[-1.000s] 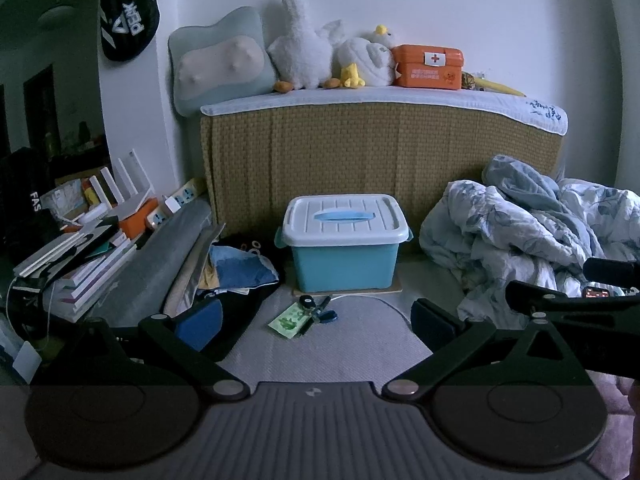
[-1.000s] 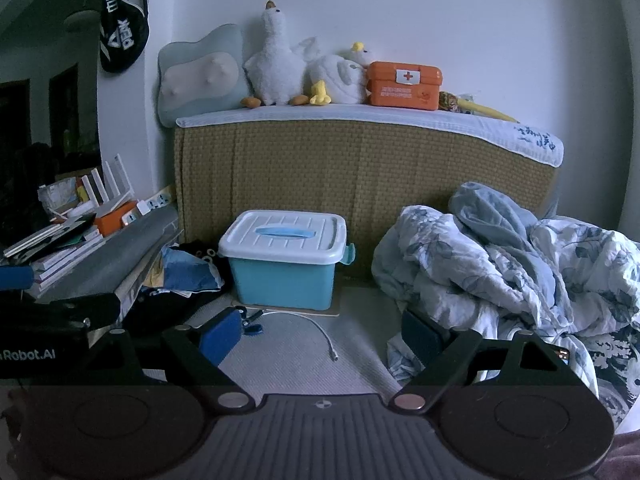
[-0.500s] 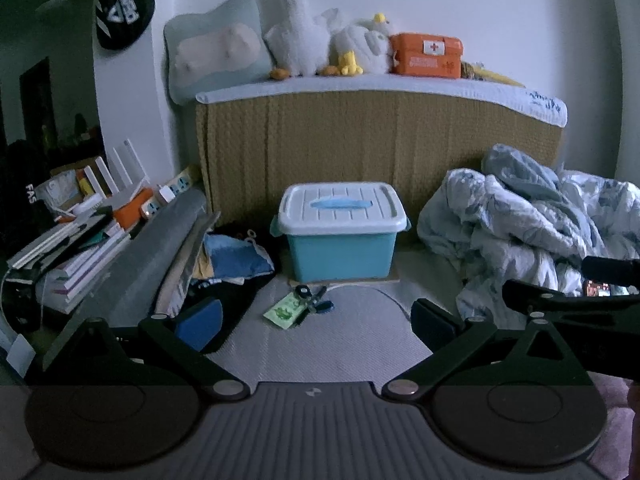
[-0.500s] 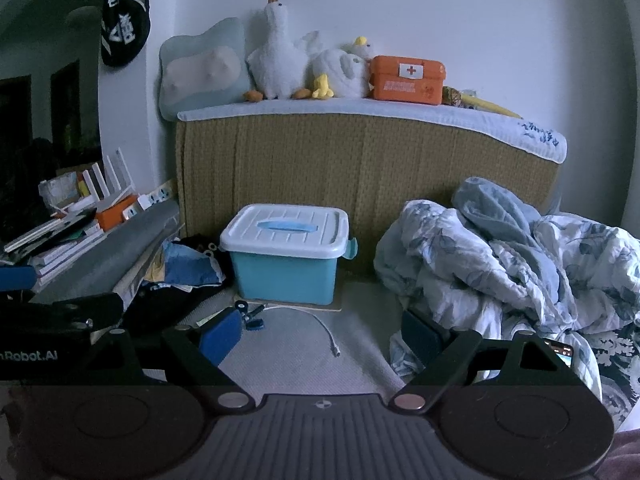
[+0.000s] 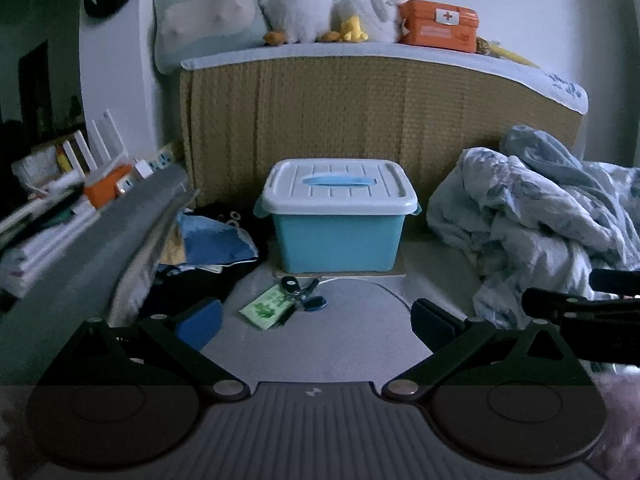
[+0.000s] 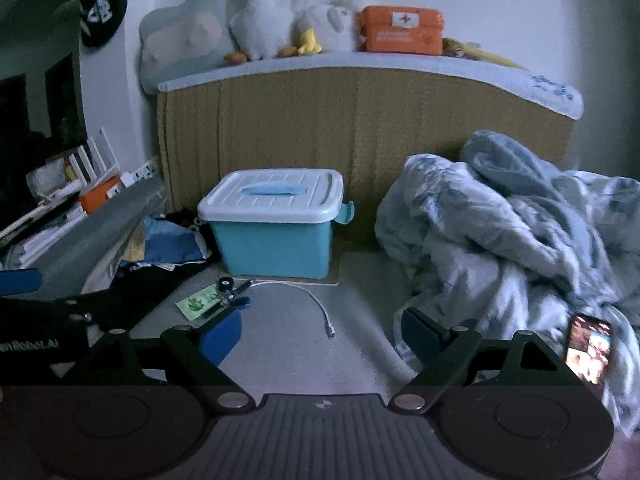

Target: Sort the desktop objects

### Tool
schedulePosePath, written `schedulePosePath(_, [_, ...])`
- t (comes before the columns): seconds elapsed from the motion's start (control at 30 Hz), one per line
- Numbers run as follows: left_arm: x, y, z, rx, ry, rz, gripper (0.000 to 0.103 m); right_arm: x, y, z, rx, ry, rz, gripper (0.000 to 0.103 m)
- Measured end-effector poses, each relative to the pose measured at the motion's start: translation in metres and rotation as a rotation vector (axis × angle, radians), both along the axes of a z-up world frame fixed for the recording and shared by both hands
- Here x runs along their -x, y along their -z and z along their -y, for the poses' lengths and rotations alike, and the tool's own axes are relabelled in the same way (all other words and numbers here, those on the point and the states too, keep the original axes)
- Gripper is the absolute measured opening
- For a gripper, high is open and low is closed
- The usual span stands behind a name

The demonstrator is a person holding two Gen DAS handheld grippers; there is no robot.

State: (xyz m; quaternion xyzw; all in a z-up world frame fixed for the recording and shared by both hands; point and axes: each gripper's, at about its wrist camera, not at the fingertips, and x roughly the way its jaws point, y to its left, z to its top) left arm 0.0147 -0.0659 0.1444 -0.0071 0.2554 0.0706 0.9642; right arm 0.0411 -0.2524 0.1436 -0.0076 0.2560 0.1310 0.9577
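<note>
A blue storage box with a closed white lid (image 5: 338, 216) stands on the grey bed surface against the woven headboard; it also shows in the right wrist view (image 6: 274, 220). In front of it lie a green packet (image 5: 267, 306), a small black round item (image 5: 290, 285), dark scissors-like pieces (image 5: 310, 300) and a white cable (image 6: 316, 300). My left gripper (image 5: 316, 324) is open and empty, just short of the small items. My right gripper (image 6: 320, 332) is open and empty, over the cable's end. The packet shows by my right gripper's left finger (image 6: 198, 302).
A crumpled blue-white duvet (image 6: 500, 240) fills the right. A lit phone (image 6: 588, 346) lies by it. Books and a grey roll (image 5: 80, 240) pile up at the left, with blue cloth (image 5: 212, 240) beside the box. Plush toys and an orange first-aid case (image 5: 438, 26) sit on the headboard.
Both grippers have moved forward toward the box, which now looks larger. The packet and small items have come nearer. Both stay open.
</note>
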Motion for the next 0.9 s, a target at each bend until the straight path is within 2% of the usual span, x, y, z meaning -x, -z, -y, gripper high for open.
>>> schedulePosePath(0.2, [-0.038,0.045,-0.003,-0.015,0.013,0.058,0.103,-0.059,0.034,-0.004,0.015,-0.038,0.049,0.090])
schedulePosePath(0.33, [-0.058,0.069,-0.001,-0.032,0.004,0.056,0.103,-0.098,0.059,-0.005,-0.036,-0.057,0.052,0.090])
schedulePosePath(0.47, [-0.069,0.088,-0.004,0.002,-0.004,0.041,0.103,-0.120,0.082,-0.007,-0.047,-0.076,0.074,0.090])
schedulePosePath(0.73, [-0.071,0.111,-0.009,0.060,-0.079,0.028,0.103,-0.116,0.117,0.015,-0.164,-0.141,0.102,0.090])
schedulePosePath(0.8, [-0.068,0.114,-0.007,0.092,-0.103,0.028,0.103,-0.109,0.120,0.019,-0.172,-0.166,0.115,0.090])
schedulePosePath(0.9, [-0.062,0.115,0.000,0.081,-0.110,0.045,0.103,-0.104,0.123,0.020,-0.162,-0.176,0.120,0.090])
